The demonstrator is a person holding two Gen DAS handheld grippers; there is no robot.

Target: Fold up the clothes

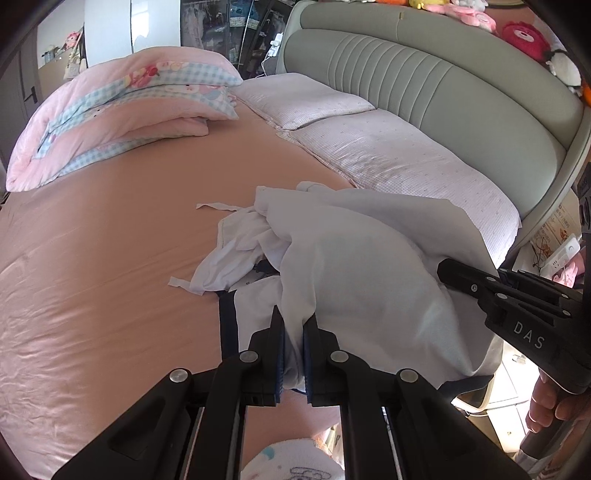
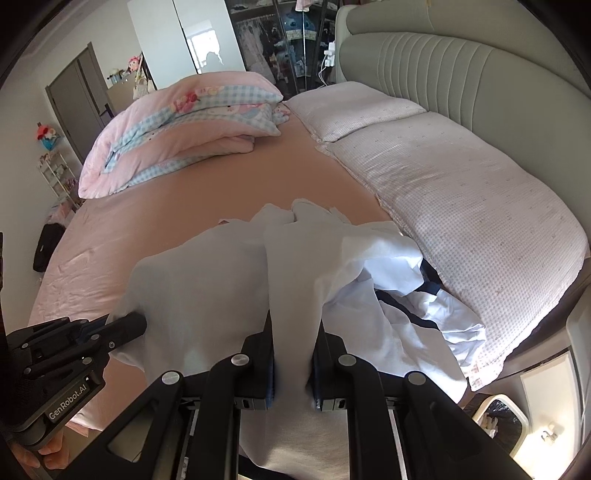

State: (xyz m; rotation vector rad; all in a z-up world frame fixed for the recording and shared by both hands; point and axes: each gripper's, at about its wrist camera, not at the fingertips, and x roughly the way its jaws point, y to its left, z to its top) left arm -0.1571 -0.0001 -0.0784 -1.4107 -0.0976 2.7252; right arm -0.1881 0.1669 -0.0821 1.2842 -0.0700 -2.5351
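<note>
Both grippers are on the white garment (image 1: 369, 266), which lies bunched near the bed's (image 1: 110, 258) headboard-side edge, just beside the near checked pillow (image 1: 406, 162). My left gripper (image 1: 293, 332) has its fingers pressed in on a fold of the white cloth, which runs up between the blue pads. My right gripper (image 2: 291, 343) pinches another fold the same way; from the left wrist view its black finger (image 1: 461, 275) meets the fabric's right side. Cloth drapes between the two grips and hides the sheet beneath. Dark navy trim (image 2: 424, 288) shows in the crumpled part, and thin white ties (image 1: 218, 206) trail onto the pink sheet. A folded pink and blue-check quilt (image 1: 122, 110) sits at the bed's far corner, well apart from the garment. A second checked pillow (image 1: 306, 98) lies along the grey padded headboard (image 1: 461, 92). Plush toys (image 1: 524, 35) line the headboard top. A wardrobe (image 2: 188, 40) stands beyond the bed.
</note>
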